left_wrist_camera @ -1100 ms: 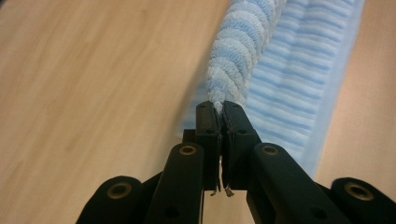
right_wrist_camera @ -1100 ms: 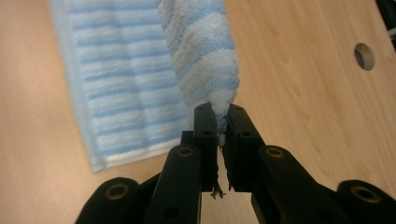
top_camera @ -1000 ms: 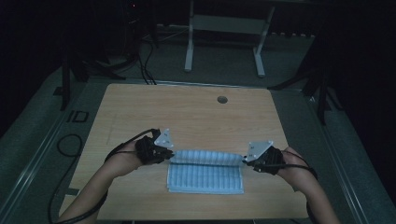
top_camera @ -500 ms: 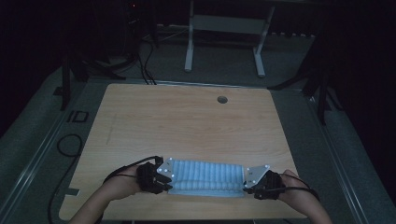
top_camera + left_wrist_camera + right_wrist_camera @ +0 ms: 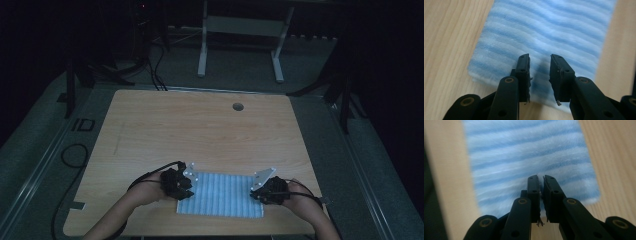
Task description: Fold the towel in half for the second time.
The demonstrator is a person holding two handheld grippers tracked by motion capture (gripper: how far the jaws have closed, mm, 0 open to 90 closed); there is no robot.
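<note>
A blue-and-white striped towel [image 5: 220, 195] lies folded flat near the front edge of the wooden table [image 5: 200, 130]. My left gripper [image 5: 186, 191] is at the towel's left end. In the left gripper view the jaws have just been opening; the gripper [image 5: 539, 60] stands open above the towel [image 5: 544, 32] with nothing between the pads. My right gripper [image 5: 258, 194] is at the towel's right end. In the right gripper view its jaws have just been closing; the gripper [image 5: 540, 178] is nearly together over the towel [image 5: 529, 157], with only loose fibres between the pads.
A round cable hole [image 5: 238, 106] sits near the table's far edge. Behind the table a white frame [image 5: 240, 45] stands on the dark floor. A black cable [image 5: 70, 155] loops on the floor to the left. The person's forearms enter from the bottom.
Both hands came down and toward the front edge, laying the towel's lifted far edge over the near part. The towel now lies flat, and the left jaws have opened off it.
</note>
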